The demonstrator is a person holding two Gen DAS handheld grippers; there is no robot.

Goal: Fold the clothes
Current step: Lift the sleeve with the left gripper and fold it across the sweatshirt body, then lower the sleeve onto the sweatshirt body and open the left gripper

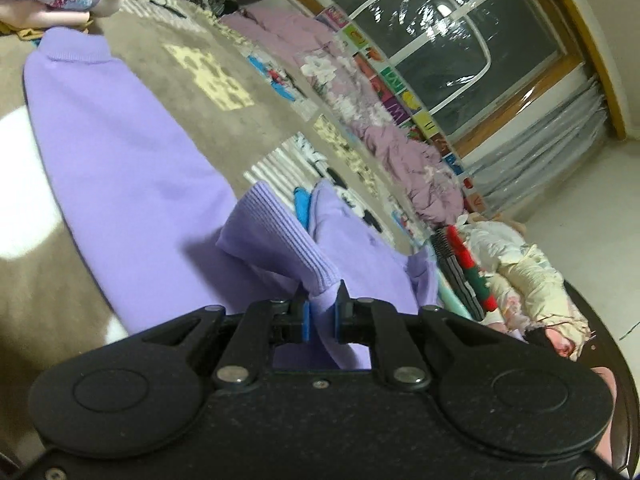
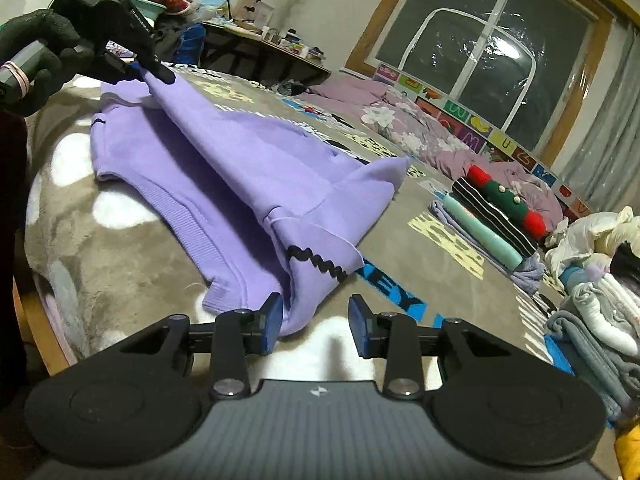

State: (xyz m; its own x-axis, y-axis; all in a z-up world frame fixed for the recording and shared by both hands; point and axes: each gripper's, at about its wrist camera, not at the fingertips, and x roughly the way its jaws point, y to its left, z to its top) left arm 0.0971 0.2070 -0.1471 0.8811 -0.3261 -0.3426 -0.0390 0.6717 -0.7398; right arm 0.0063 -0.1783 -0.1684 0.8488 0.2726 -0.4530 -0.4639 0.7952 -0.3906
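A lilac sweatshirt (image 2: 240, 168) lies partly folded on the grey patterned blanket (image 2: 120, 280). A fold with black wavy trim (image 2: 316, 260) points toward my right gripper (image 2: 314, 320). Its jaws stand apart; the cloth's near edge touches the left pad (image 2: 272, 320), and the right pad is bare. A gloved hand (image 2: 44, 52) holds my left gripper (image 2: 160, 74) at the far left, pinching a lifted corner of the sweatshirt. In the left wrist view my left gripper (image 1: 322, 304) is shut on lilac fabric just below a ribbed cuff (image 1: 280, 236), and the sweatshirt (image 1: 120, 168) stretches away to the upper left.
A stack of folded clothes (image 2: 496, 216) sits on the bed to the right, with a loose pile of garments (image 2: 600, 280) beyond it at the edge. A purple floral quilt (image 2: 420, 132) runs along the wall under the window. A cluttered table (image 2: 264, 44) stands behind.
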